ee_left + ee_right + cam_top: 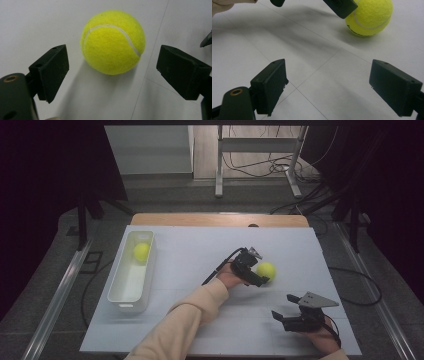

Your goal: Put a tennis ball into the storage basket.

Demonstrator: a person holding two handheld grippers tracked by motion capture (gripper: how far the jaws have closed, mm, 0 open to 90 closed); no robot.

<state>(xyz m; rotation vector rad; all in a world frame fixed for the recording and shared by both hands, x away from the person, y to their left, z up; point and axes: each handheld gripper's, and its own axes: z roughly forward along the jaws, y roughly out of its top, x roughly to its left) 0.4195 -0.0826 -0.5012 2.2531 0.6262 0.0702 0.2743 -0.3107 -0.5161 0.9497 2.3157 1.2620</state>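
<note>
A yellow tennis ball (266, 270) rests on the white table, right of centre. My left gripper (256, 276) is right beside it, jaws spread wide. In the left gripper view the ball (113, 42) lies just beyond the two black pads (51, 72), apart from both of them. A second tennis ball (141, 251) lies in the far end of the white bin (122, 292) at the left. My right gripper (281, 317) is open near the table's front right, nothing between its jaws. The right gripper view has the loose ball (369, 17) at top right, behind one left-gripper fingertip (340, 7).
The white tabletop (200, 250) stretches between the bin and the ball. A wooden strip (220, 220) runs along the far edge. Beyond it are a metal frame (257, 165) and floor cables. A cream sleeve (185, 320) crosses the table front.
</note>
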